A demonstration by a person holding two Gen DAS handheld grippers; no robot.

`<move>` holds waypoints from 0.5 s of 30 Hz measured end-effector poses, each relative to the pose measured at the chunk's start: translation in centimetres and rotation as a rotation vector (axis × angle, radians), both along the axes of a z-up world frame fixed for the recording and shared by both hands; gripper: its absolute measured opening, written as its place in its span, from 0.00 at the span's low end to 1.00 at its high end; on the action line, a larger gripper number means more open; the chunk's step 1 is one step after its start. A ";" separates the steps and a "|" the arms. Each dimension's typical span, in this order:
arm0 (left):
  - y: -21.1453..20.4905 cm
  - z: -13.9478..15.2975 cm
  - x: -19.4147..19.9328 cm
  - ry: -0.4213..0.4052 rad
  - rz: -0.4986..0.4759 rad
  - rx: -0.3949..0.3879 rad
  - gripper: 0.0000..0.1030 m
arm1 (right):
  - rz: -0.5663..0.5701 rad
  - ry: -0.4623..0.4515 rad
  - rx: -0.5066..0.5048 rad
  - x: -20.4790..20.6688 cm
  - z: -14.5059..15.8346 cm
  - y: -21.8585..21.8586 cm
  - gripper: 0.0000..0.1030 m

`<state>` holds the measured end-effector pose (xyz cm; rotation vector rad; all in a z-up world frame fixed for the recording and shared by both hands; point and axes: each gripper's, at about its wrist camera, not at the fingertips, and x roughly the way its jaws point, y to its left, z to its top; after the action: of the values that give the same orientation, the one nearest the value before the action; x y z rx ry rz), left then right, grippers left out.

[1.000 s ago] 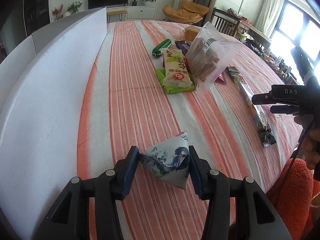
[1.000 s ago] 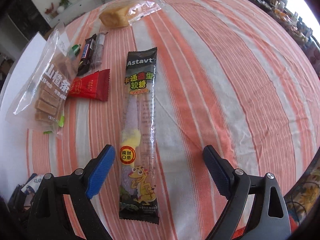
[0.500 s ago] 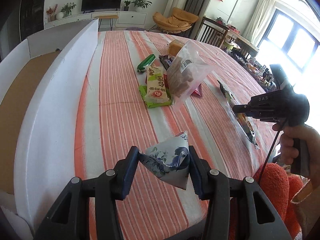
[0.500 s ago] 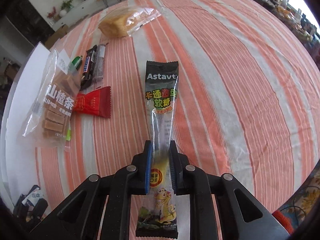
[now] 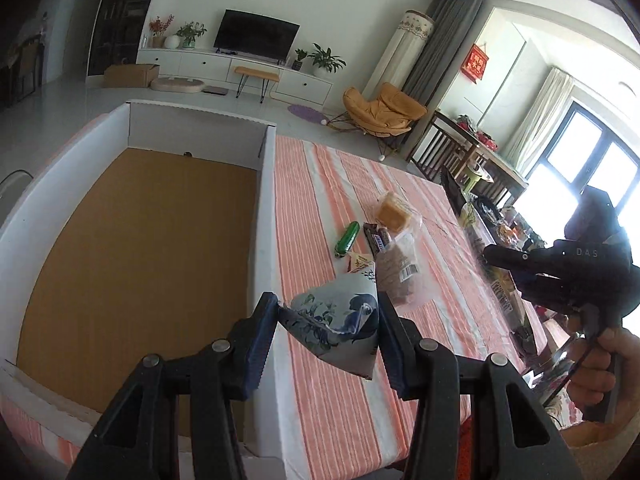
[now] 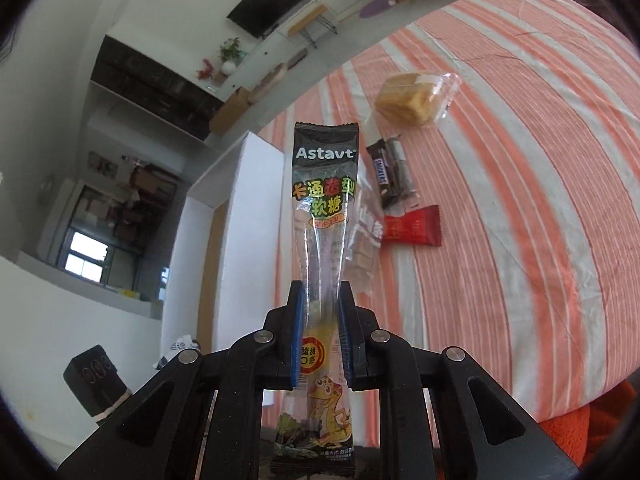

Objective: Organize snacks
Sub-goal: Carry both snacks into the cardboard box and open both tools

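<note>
My left gripper is shut on a white and blue triangular snack pouch and holds it in the air above the right wall of a white cardboard box with a brown floor. My right gripper is shut on a long black gummy candy pack marked Astavt and holds it upright above the striped table. The right gripper also shows at the right of the left wrist view.
On the orange and white striped tablecloth lie a wrapped yellow cake, dark chocolate bars, a red packet, a clear bag of brown sticks and a green packet. The table's front edge is near.
Both grippers have risen with their snacks. The left one has moved left, so the box's brown floor now shows. The candy pack has come off the table and stands upright.
</note>
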<state>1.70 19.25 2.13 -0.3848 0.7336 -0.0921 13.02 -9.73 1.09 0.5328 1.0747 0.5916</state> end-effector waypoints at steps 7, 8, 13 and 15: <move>9.4 -1.9 -2.2 0.065 0.282 0.111 0.50 | 0.272 -0.069 0.052 0.2 2.8 17.3 0.21; 10.2 -2.6 -2.4 0.092 0.317 0.125 0.58 | 0.295 -0.086 0.033 0.1 2.4 19.2 0.34; 11.7 -4.5 -3.6 0.141 0.383 0.105 0.78 | 0.272 -0.162 -0.051 -0.8 0.1 20.1 0.71; 10.4 -4.8 -3.4 0.140 0.361 0.114 0.78 | 0.220 -0.186 -0.122 -1.3 -1.6 17.3 0.71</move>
<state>-1.74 29.69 -2.69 -0.4116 0.7928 0.3181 11.68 7.60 -0.53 0.2490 0.9915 0.7478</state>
